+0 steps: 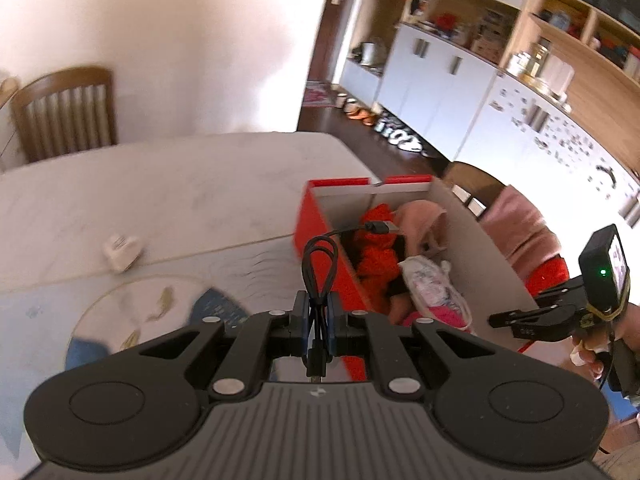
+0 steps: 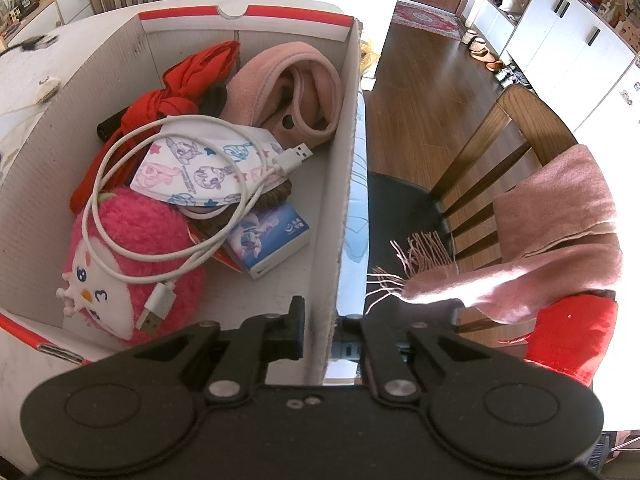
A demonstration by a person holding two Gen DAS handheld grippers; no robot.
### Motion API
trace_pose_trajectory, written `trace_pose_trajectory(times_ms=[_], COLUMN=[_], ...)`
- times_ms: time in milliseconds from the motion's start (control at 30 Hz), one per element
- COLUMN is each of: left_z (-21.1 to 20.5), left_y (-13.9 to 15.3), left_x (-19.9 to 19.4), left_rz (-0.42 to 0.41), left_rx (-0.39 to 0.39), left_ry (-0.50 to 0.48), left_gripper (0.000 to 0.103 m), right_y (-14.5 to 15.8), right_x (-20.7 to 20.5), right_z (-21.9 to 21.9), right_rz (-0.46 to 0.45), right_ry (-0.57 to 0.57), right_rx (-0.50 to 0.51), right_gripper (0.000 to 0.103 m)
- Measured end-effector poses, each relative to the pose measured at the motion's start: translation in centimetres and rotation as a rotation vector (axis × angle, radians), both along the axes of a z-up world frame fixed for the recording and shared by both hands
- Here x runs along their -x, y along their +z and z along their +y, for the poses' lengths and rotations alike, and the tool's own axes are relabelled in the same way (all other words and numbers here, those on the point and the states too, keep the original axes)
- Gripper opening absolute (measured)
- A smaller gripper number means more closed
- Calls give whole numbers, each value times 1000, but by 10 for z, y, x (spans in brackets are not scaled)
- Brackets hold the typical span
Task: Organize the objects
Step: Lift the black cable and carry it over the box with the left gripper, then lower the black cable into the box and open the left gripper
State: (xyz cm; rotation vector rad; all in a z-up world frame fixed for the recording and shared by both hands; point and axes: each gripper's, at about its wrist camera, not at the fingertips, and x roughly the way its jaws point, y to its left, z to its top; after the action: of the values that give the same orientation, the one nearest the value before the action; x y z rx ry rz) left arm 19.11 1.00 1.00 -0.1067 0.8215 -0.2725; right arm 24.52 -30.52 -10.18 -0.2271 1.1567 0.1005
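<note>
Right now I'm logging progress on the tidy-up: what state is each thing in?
Left gripper: jaws shut on the black cable.
Black cable: coiled, held above the table.
Right gripper: jaws astride the box wall; grip unclear.
Box: open, partly filled.
White cable: loose in the box.
White charger: lying on the table.

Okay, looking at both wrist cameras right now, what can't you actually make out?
- Left wrist view: the white object on the table is too blurred to identify.
- Left wrist view: the black cable in the left gripper hides its lower end behind the fingers.
- Right wrist view: the box wall hides one finger of the right gripper.
- Right wrist view: the dark object lies mostly under the red cloth.
</note>
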Motion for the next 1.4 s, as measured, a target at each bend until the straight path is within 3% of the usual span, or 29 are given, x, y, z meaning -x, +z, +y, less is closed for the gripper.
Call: trace_pose_trajectory(times_ms=[333, 633, 1033, 1400], left_z=[-72, -122, -141, -150], left_y=[-2, -30, -71, -86], left_x=[-39, -72, -107, -122], left_rz=[-23, 23, 107, 173], left_rx=[-51, -131, -257, -287], left_ry=[-175, -283, -306, -327], left_gripper=[8, 8, 8, 9], right_y=[1, 2, -1, -4], right_x=[0, 0, 0, -1], right_z=[0, 1, 1, -1], right_rz=[-1, 0, 2, 5], right_ry=[-2, -9, -20, -29], right_rx=[-1, -4, -8, -14], right_gripper=[7, 7, 7, 9])
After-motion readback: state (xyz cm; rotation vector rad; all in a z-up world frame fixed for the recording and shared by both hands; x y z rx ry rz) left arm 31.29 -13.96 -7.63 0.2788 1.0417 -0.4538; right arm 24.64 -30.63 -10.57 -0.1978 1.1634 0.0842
